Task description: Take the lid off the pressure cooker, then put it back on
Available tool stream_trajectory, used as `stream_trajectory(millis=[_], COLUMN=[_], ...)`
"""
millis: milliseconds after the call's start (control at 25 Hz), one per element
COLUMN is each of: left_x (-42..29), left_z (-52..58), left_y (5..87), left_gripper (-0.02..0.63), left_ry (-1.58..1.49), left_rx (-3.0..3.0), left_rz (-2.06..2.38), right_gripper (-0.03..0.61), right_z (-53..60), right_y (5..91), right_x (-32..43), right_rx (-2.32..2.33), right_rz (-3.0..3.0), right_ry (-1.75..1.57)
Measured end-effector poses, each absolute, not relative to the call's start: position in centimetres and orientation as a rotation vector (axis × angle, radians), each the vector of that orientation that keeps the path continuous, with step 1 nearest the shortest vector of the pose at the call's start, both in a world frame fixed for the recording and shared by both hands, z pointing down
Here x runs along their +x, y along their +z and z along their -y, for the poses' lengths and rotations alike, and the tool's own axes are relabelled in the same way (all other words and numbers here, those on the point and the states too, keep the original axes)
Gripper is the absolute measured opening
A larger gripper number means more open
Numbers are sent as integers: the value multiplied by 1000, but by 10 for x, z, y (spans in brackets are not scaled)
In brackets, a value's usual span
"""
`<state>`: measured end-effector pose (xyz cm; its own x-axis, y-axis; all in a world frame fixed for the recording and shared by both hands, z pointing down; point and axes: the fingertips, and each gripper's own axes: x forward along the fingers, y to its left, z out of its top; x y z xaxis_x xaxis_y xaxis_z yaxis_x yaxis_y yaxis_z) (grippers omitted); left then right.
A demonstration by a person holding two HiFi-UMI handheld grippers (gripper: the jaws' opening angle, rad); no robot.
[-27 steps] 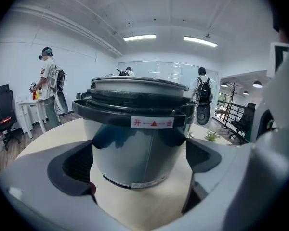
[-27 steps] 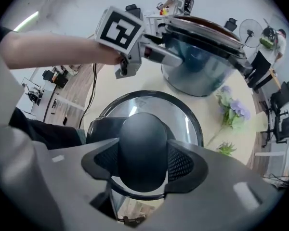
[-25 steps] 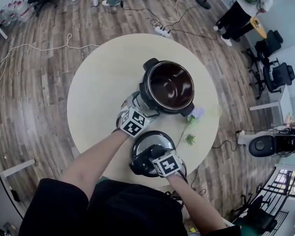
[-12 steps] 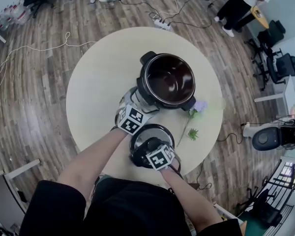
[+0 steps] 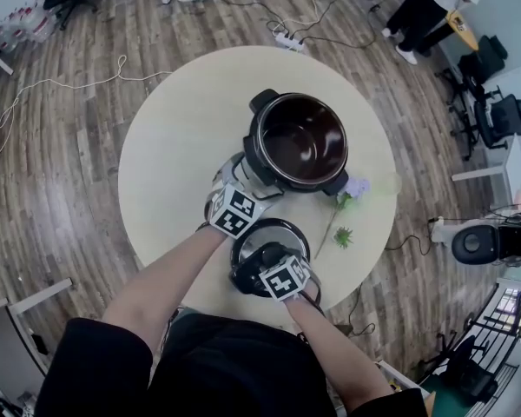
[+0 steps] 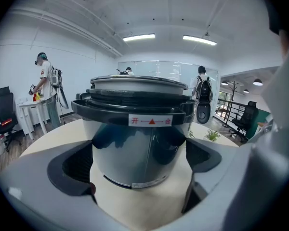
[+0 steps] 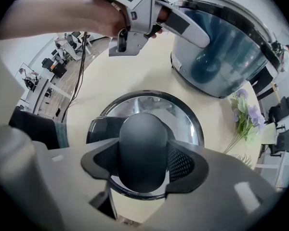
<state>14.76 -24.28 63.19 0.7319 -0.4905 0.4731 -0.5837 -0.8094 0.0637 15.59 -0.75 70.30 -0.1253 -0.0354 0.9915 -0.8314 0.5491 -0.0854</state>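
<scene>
The right gripper (image 7: 143, 160) grips the black handle (image 7: 142, 146) of the lid (image 5: 282, 231), which lies on the table (image 5: 178, 146) at lower centre, likely for lifting; the left gripper (image 6: 138, 153), jaws apart, sits at the open cooker (image 5: 297, 142) just above, seemingly steadying it

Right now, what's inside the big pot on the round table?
The round black-and-silver pressure cooker stands open. Inside, only its dark, shiny bowl shows, with nothing seen in it. The inner wall nearest the person is hidden behind the rim.
</scene>
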Motion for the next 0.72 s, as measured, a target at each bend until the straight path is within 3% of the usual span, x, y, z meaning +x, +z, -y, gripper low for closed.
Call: stream_trajectory(millis=[720], left_x=[148], left_z=[242], left_y=[632], left_gripper=[588], left_ry=[667], left_rx=[2730], left_rz=[864], right_gripper=[285], right_z=[20], right_y=[676], right_x=[158], right_rx=[844], right_rz=[1621], right_ry=[960])
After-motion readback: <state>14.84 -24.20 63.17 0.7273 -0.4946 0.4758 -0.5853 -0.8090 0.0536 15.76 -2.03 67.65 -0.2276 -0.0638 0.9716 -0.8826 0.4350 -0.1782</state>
